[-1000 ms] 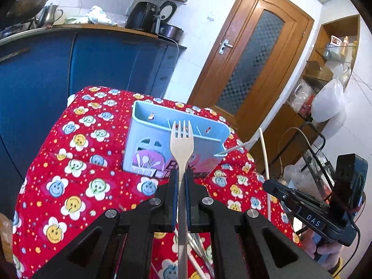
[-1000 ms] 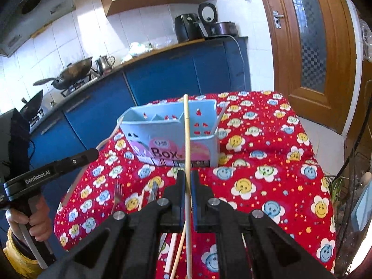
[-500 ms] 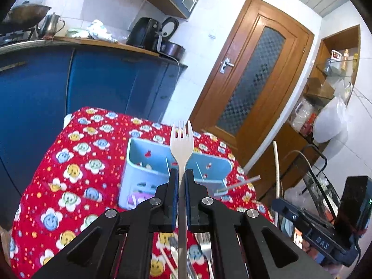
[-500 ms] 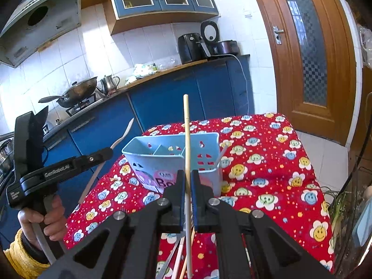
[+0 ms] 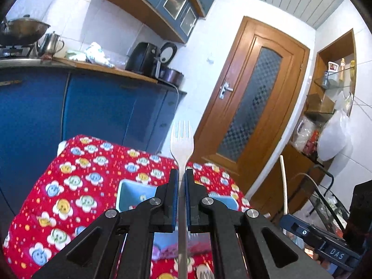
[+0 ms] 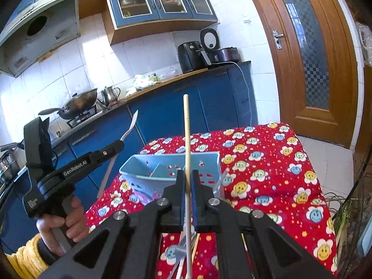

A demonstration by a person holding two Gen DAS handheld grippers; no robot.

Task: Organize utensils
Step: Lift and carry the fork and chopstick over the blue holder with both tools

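My left gripper (image 5: pixel 181 174) is shut on a pale fork (image 5: pixel 181 139), tines up, above the light blue utensil box (image 5: pixel 132 196) on the red flowered tablecloth (image 5: pixel 76 186). In the right wrist view the same left gripper (image 6: pixel 117 143) shows at the left with the fork (image 6: pixel 130 127) sticking out, left of the box (image 6: pixel 148 165). My right gripper (image 6: pixel 188 174) is shut on a wooden chopstick (image 6: pixel 186 130) that stands upright, just before the box. That chopstick (image 5: pixel 283 181) also appears at the right of the left wrist view.
More utensils (image 6: pixel 183 251) lie on the cloth below my right gripper. A person's hand (image 6: pixel 62 227) in a yellow sleeve holds the left gripper. Blue kitchen cabinets (image 6: pixel 174 111) stand behind the table, a wooden door (image 6: pixel 311 55) to the right.
Both grippers have risen and tilted upward with their utensils; the box has slid lower in both views. The left gripper has come closer into the right wrist view.
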